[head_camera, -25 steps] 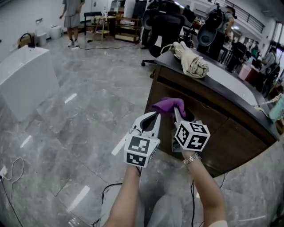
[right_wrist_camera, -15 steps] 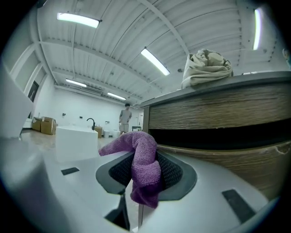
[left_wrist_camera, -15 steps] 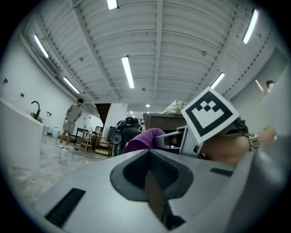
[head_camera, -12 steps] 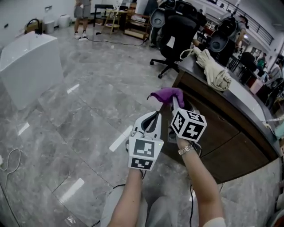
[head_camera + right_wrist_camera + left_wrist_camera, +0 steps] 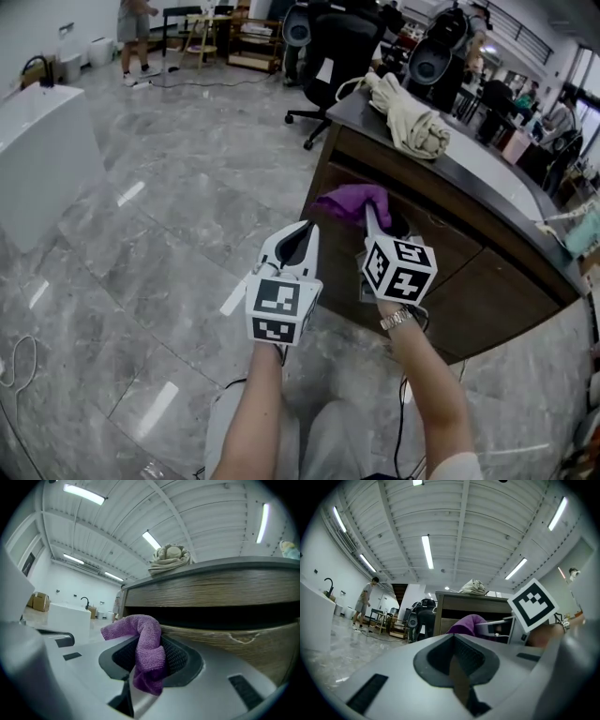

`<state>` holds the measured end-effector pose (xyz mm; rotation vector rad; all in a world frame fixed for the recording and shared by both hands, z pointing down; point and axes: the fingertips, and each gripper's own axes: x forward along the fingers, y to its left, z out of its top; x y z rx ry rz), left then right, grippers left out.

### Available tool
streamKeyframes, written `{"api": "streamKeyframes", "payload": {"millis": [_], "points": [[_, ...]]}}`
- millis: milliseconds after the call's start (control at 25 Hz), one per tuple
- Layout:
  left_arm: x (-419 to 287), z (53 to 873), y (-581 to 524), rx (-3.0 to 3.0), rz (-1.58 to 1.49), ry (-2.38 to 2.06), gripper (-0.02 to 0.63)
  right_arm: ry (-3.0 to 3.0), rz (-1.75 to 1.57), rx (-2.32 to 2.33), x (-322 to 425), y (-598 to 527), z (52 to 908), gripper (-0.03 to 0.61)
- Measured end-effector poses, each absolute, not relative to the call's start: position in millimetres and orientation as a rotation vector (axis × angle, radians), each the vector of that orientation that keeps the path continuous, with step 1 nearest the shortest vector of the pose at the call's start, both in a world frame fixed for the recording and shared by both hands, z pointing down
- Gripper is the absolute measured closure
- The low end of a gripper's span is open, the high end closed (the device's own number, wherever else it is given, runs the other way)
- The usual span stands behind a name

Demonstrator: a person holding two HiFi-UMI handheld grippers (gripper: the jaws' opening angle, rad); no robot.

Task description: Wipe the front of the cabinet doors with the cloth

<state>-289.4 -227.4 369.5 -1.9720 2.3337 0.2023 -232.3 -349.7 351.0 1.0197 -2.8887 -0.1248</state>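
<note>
A purple cloth [image 5: 354, 202] [image 5: 145, 648] is pinched in my right gripper [image 5: 372, 221], whose jaws are shut on it; a fold of it sticks up and to the left. The cloth sits just in front of the dark wood cabinet doors [image 5: 450, 272] [image 5: 225, 634], near the cabinet's upper left corner. My left gripper [image 5: 298, 241] [image 5: 457, 667] is held beside the right one, jaws shut and empty, away from the cabinet. The cloth [image 5: 466, 623] also shows past it in the left gripper view.
A bundled beige fabric [image 5: 408, 122] lies on the cabinet top [image 5: 487, 173]. Black office chairs [image 5: 342, 47] stand behind the cabinet. A white sink unit [image 5: 37, 159] is at the left. A person [image 5: 136, 33] stands far back. A cable [image 5: 19, 361] lies on the marble floor.
The head view has swung, so the cabinet shifts in frame. Both grippers stay side by side; the cloth remains gripped near the cabinet's top edge.
</note>
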Motion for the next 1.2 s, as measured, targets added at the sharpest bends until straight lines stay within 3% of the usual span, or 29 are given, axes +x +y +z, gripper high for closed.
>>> {"api": "streamKeyframes", "payload": {"millis": [640, 1200], "points": [[-266, 382, -256, -2.088, 0.162, 2.244, 0.607, -2.823, -0.076, 1.279, -57, -397, 349, 0.44], [-277, 377, -244, -2.053, 0.235, 2.28, 0.607, -2.744, -0.009, 1.531, 16, -405, 360, 0.442]]}}
